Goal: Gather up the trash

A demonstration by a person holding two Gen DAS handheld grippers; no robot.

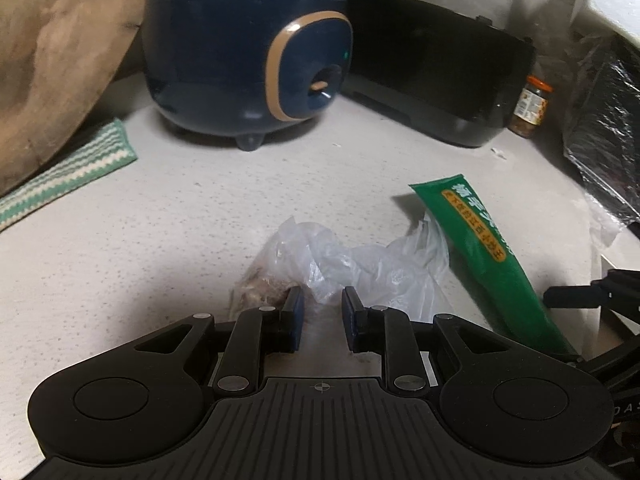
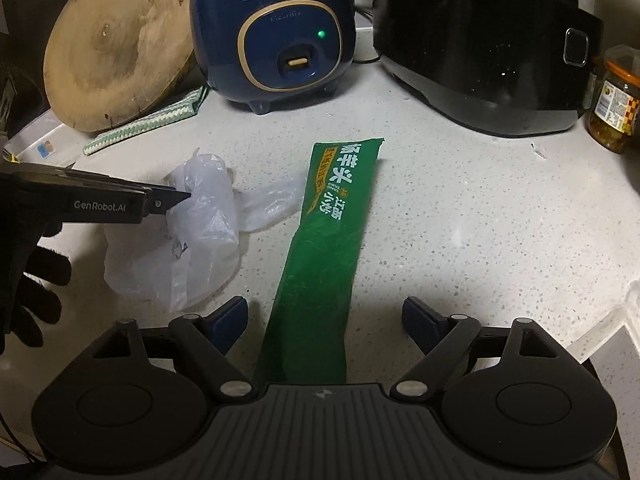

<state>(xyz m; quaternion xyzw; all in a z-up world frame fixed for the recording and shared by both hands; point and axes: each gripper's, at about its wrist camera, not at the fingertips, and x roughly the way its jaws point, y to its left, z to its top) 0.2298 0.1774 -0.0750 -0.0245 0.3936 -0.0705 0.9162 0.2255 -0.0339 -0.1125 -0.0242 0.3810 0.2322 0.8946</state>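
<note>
The green wrapper (image 2: pixel 328 248) lies flat on the speckled counter (image 2: pixel 460 220), its near end running between the wide-spread jaws of my right gripper (image 2: pixel 326 320), not yet pinched. Beside it sits the crumpled clear plastic bag (image 1: pixel 360 268); my left gripper (image 1: pixel 323 312) stands narrow, with a fold of the bag between the pads, though I cannot tell if they press it. I should lower the right one until both pads straddle the wrapper's edges, then close squarely so the slick film doesn't slide out
</note>
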